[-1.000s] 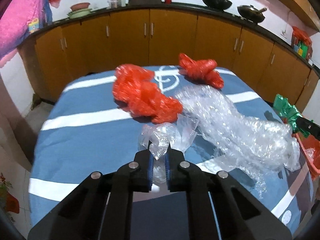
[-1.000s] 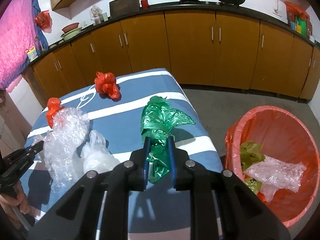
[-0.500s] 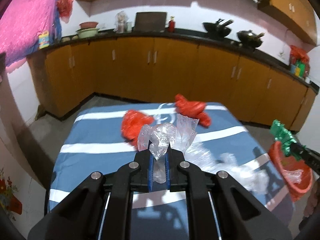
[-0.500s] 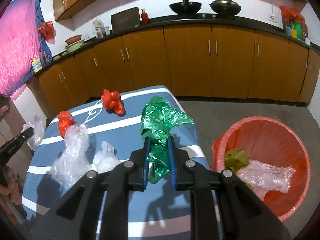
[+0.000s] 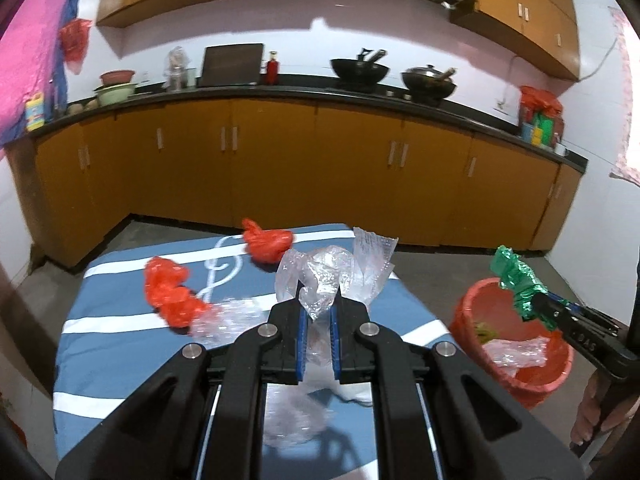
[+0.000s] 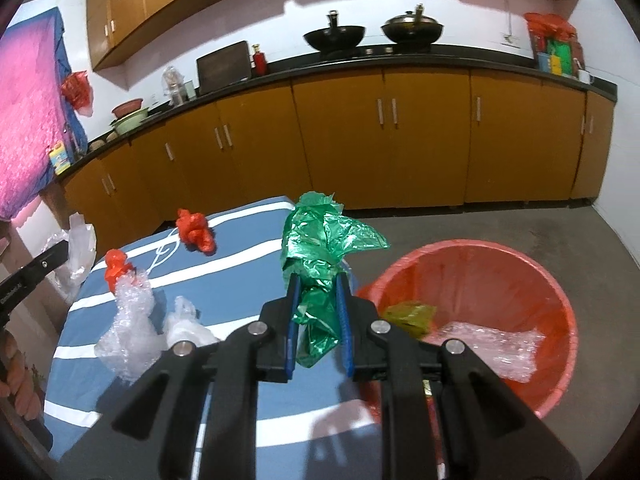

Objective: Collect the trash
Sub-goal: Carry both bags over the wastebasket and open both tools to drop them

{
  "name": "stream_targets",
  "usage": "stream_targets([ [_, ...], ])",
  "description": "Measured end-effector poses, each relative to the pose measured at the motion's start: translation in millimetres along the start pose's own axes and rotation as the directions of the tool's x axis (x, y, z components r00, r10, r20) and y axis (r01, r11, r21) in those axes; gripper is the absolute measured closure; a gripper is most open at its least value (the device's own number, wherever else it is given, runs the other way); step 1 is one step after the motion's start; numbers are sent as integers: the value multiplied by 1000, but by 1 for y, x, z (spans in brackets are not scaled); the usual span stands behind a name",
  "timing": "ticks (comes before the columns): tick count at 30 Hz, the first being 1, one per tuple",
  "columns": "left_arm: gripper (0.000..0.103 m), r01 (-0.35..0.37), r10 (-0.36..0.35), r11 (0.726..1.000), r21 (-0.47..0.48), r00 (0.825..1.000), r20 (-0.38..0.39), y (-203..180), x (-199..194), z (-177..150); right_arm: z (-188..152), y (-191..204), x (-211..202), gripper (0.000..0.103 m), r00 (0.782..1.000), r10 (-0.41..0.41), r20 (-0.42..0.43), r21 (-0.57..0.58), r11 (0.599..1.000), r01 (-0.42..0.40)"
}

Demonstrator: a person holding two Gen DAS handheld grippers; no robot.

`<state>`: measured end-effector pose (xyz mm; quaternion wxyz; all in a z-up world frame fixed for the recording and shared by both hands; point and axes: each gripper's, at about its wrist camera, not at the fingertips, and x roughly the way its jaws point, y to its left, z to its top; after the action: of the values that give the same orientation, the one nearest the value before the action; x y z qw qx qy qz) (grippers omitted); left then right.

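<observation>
Left wrist view: the left tongs [image 5: 319,312] are pinching a clear wrap [image 5: 334,268], which bunches up above the blue pads and hangs below them, clear of the striped blue counter [image 5: 120,344]. On the counter, at 10 o'clock from the tongs, lies a red bag [image 5: 170,294] touching a bubble wrap [image 5: 226,316]; a second red bag [image 5: 267,242] sits at 11 o'clock near the far edge. At 3 o'clock the right tongs [image 5: 534,308] hold a green bag [image 5: 516,278] over the near rim of the red bin [image 5: 520,372], which stands on the floor beside the counter and holds clear plastic and something green.

Right wrist view: the right tongs [image 6: 318,314] are pinching the green bag [image 6: 320,248] at its middle, its crumpled top spreading above the pads. The red bin [image 6: 560,320] stands at 3 o'clock, just beside the counter [image 6: 240,280]. Bubble wrap [image 6: 130,324] and a white bag [image 6: 186,326] lie at 9 o'clock, the two red bags [image 6: 196,230] farther back. At the left edge, the left tongs [image 6: 60,252] hold the clear wrap [image 6: 78,250] off the counter.
</observation>
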<state>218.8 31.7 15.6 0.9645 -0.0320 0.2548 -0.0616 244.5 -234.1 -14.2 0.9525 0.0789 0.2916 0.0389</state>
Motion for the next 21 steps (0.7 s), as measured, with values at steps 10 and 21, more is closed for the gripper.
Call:
stream_targets([
  [10, 94, 99, -97, 994, 54, 995, -33, -61, 16, -4, -5, -49, -9, 85, 998, -59, 8, 61, 996, 59],
  [21, 94, 232, -220, 964, 128, 970, -100, -143, 43, -17, -15, -106, -12, 85, 991, -136, 0, 136, 981, 134],
])
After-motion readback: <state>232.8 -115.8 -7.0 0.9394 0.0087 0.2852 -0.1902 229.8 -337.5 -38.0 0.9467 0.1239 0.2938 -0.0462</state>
